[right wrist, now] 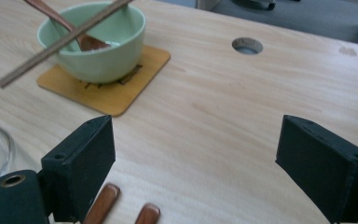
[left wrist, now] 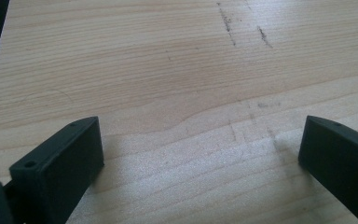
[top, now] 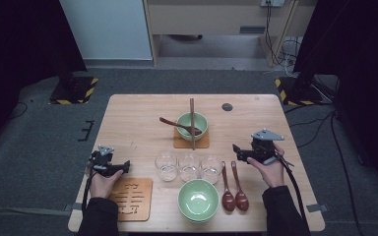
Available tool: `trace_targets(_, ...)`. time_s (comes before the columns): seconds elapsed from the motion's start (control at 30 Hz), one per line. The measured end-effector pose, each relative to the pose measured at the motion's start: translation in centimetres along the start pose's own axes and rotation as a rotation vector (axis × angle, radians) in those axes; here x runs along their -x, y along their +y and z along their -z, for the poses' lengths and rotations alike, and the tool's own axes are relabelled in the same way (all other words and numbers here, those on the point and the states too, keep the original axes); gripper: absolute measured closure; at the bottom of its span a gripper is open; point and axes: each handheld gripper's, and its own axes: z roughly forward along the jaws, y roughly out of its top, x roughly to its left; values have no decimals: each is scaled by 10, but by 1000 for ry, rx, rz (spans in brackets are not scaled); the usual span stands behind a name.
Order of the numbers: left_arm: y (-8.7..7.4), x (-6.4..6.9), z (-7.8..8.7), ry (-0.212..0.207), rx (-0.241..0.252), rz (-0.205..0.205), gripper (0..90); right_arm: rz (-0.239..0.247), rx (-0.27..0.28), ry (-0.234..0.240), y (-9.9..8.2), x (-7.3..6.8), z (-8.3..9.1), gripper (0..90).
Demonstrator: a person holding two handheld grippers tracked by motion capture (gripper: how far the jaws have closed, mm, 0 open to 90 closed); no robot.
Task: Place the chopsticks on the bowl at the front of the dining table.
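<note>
Hovering at the right of the high view, the right gripper (top: 236, 150) has its jaws spread wide and empty above the handles of two brown spoons (top: 234, 189), which lie at lower centre-right beside a green bowl (top: 198, 199). At lower left, the left gripper (top: 123, 166) also gapes, nothing between its jaws, over bare table (left wrist: 177, 70). Farther up, a second bowl (right wrist: 98, 42) sits on a coaster (right wrist: 121, 91).
</note>
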Motion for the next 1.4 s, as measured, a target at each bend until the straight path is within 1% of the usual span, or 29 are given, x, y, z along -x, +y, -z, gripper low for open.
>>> trace_targets(0.03, 0, 0, 0, 0, 0, 0, 0, 0, 0, 0, 0, 0, 0, 116)
trace_targets(0.13, 0, -1, 1, 4, 5, 6, 5, 3, -15, -6, -16, 2, 4, 113)
trace_targets(0.3, -1, -1, 2, 4, 12, 6, 32, -32, -12, -14, -32, 8, 12, 114)
trace_targets(0.47, -2, -1, 4, 5, 26, 11, 100, -47, -18, -25, -40, 16, 15, 112)
trace_targets(0.5, -3, -1, 5, -5, 42, 6, 128, -50, -17, -27, -42, 18, 16, 112)
trace_targets(0.53, -3, -1, 5, -5, 42, 6, 173, -50, -17, -27, -42, 18, 16, 112)
trace_targets(0.57, -5, -1, 8, -42, 61, 9, 213, -59, -13, -36, -44, 22, 18, 114)
trace_targets(0.6, -5, -1, 8, -42, 61, 9, 229, -59, -13, -36, -44, 22, 18, 114)
trace_targets(0.63, -5, 0, 9, -55, 66, 14, 229, -66, -13, -42, -46, 25, 19, 115)
trace_targets(0.67, -5, 1, 11, -56, 74, 11, 231, -73, -12, -50, -47, 29, 20, 119)
trace_targets(0.7, -4, 4, 14, -58, 91, -6, 252, -83, -12, -66, -48, 35, 22, 124)
trace_targets(0.73, -3, 6, 16, -61, 103, -10, 256, -89, -11, -75, -49, 37, 23, 125)
trace_targets(0.77, -3, 6, 16, -61, 103, -10, 259, -89, -11, -75, -49, 37, 23, 125)
trace_targets(0.8, -2, 10, 20, -67, 123, -17, 261, -95, -10, -89, -50, 42, 26, 135)
trace_targets(0.83, -2, 10, 20, -67, 123, -17, 263, -95, -10, -89, -50, 42, 26, 135)
trace_targets(0.87, -2, 14, 24, -79, 142, -30, 264, -102, -9, -106, -51, 47, 28, 146)
trace_targets(0.9, -2, 14, 24, -79, 142, -30, 264, -102, -9, -106, -51, 47, 28, 146)
trace_targets(0.93, -2, 15, 27, -92, 156, -28, 264, -106, -10, -117, -51, 50, 30, 147)
trace_targets(0.97, -1, 16, 33, -111, 193, -11, 263, -118, -12, -148, -53, 57, 33, 148)
trace_targets(1.0, -1, 16, 33, -111, 193, -11, 264, -126, -12, -160, -55, 61, 35, 149)
trace_targets(1.03, 0, 18, 38, -119, 219, -12, 265, -137, -11, -168, -56, 65, 36, 149)
trace_targets(1.13, 0, 20, 42, -124, 229, -24, 270, -162, -20, -204, -62, 76, 39, 148)
trace_targets(1.17, 1, 23, 45, -129, 240, -29, 270, -164, -24, -215, -64, 79, 39, 146)
trace_targets(1.2, 1, 23, 45, -129, 240, -29, 270, -164, -24, -215, -64, 79, 39, 146)
trace_targets(1.27, 4, 26, 49, -147, 260, -28, 270, -175, -43, -234, -70, 86, 37, 142)
trace_targets(1.33, 5, 27, 51, -149, 264, -31, 269, -187, -52, -243, -74, 89, 36, 140)
trace_targets(1.37, 5, 28, 53, -149, 271, -37, 269, -187, -52, -243, -74, 89, 36, 140)
trace_targets(1.4, 7, 30, 56, -155, 285, -40, 269, -199, -55, -249, -76, 92, 35, 145)
